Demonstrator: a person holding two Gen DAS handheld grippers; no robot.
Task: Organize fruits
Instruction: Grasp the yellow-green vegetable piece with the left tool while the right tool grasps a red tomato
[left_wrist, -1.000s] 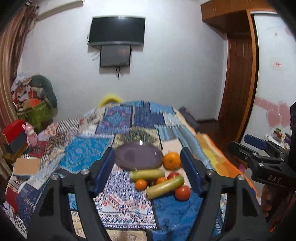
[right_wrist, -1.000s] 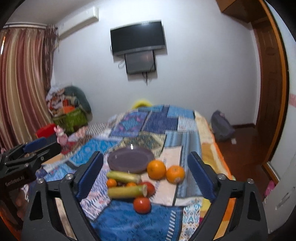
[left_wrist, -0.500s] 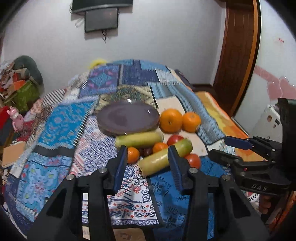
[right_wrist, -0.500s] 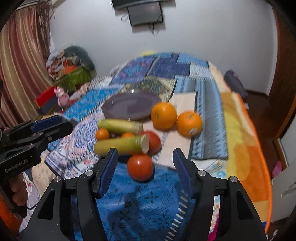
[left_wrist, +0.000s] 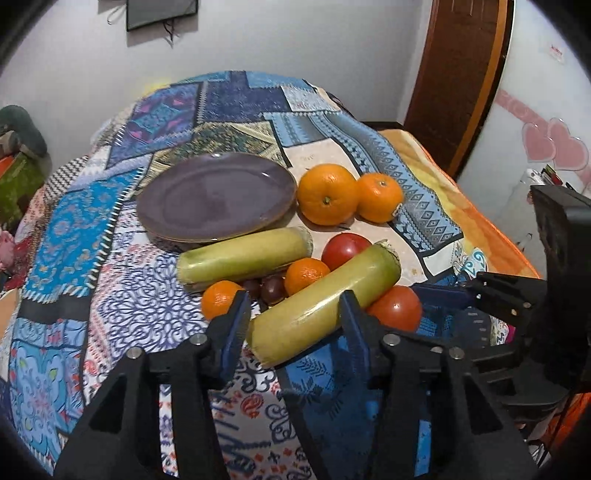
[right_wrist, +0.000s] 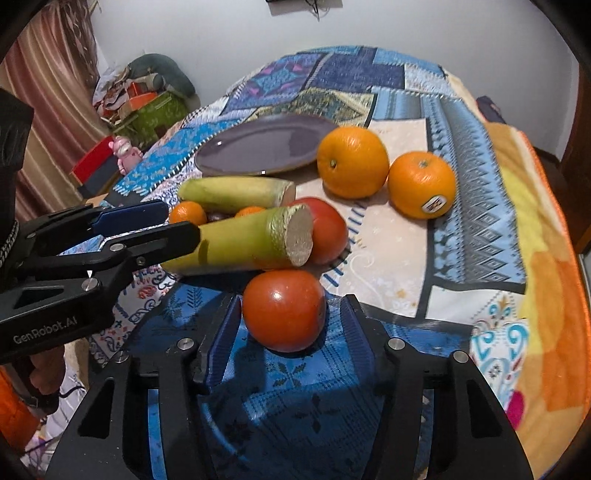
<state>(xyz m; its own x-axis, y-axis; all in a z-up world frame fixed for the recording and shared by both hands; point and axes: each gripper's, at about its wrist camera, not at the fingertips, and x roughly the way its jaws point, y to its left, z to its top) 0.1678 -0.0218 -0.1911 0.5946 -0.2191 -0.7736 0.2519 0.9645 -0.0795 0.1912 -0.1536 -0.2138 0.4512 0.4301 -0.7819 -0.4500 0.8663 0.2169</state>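
A red tomato (right_wrist: 283, 309) on the patchwork bedspread (right_wrist: 476, 236) was bracketed by the closing right gripper (right_wrist: 288, 325), ready for lifting. A green stalk (left_wrist: 325, 306) lay between the opening left gripper (left_wrist: 293, 317) jaws; contact was unclear.

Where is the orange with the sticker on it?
In the right wrist view, the stickered round orange sits right of the bigger orange, on the patchwork blanket beyond the red tomatoes.

One plate (left_wrist: 216, 197), two stalks (left_wrist: 243, 258) – four oranges (left_wrist: 327, 194), two tomatoes (right_wrist: 284, 310)
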